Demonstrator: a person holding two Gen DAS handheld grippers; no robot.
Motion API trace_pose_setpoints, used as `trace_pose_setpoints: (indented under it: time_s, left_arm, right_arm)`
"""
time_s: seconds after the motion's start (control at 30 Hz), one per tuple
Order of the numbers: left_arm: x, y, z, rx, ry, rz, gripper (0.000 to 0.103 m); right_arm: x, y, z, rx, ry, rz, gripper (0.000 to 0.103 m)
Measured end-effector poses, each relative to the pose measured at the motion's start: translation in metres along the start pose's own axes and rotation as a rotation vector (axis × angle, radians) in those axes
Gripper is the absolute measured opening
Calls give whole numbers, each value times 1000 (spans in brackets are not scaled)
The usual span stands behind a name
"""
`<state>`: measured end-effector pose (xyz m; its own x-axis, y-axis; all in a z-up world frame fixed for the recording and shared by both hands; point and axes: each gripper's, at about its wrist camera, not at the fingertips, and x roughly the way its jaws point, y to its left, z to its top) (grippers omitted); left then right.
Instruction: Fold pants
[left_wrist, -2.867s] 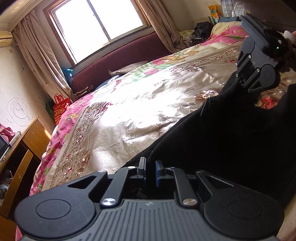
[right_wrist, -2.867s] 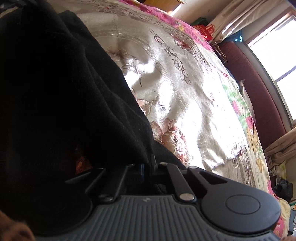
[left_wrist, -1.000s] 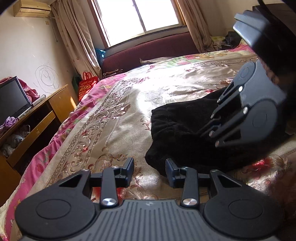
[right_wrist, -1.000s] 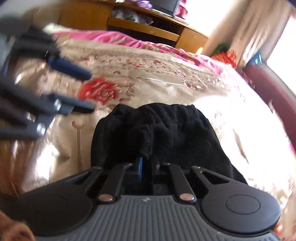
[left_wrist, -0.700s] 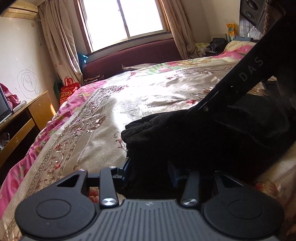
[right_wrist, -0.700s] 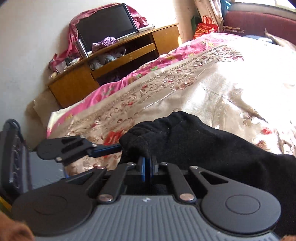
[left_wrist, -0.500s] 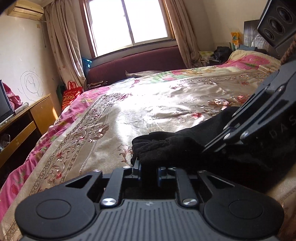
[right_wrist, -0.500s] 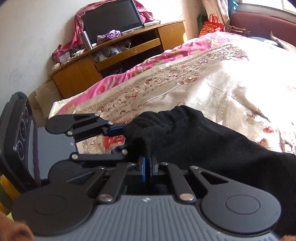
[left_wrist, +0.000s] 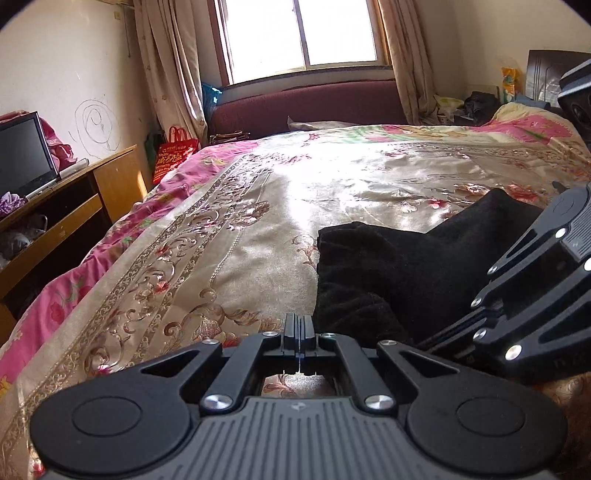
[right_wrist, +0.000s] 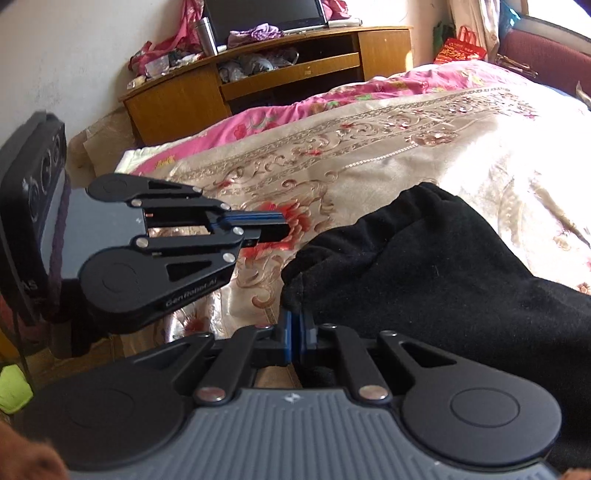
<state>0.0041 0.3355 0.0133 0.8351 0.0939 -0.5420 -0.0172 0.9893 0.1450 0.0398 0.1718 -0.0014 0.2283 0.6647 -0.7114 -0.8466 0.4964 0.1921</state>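
Note:
The black pants lie bunched on the gold floral bedspread, to the right in the left wrist view and at centre right in the right wrist view. My left gripper is shut and empty, just left of the pants' near edge; it also shows in the right wrist view, clear of the cloth. My right gripper is shut at the pants' near corner; whether cloth is pinched between the fingers is unclear. The right gripper's body shows at right in the left wrist view.
A wooden TV stand with a television stands left of the bed. A maroon sofa sits under the window at the far end. A red bag stands by the bed's far corner.
My left gripper, open a second ago, closed on the pants' edge and now sits shut and empty just left of it. The right gripper stayed shut at the pants.

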Motion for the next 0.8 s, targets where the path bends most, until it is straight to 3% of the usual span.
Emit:
trace_pose_setpoints:
  time_s: [0.1,0.23,0.37,0.5,0.6,0.8]
  left_arm:
    - [1,-7,0,31,9,-6,20]
    - [-2,-7,-2,37,26,-19,23]
    - [-9,-5,-3,14,15,-34,25]
    - [-5,-26,1,138,-13,18,25]
    - [5,-32,11,167,-36,68,26]
    - [1,-12,6,99,-29,108,24]
  right_arm:
    - [13,0,-3,20,16,-5,6]
    - [-11,-5,-1,51,-44,23,5]
    - [-42,-37,12,239,-137,97,5]
    - [-43,-51,22,347,-164,149,5]
    - [-38,-43,23,316,-144,139,5]
    - [-25,-27,20,268,-122,138,6]
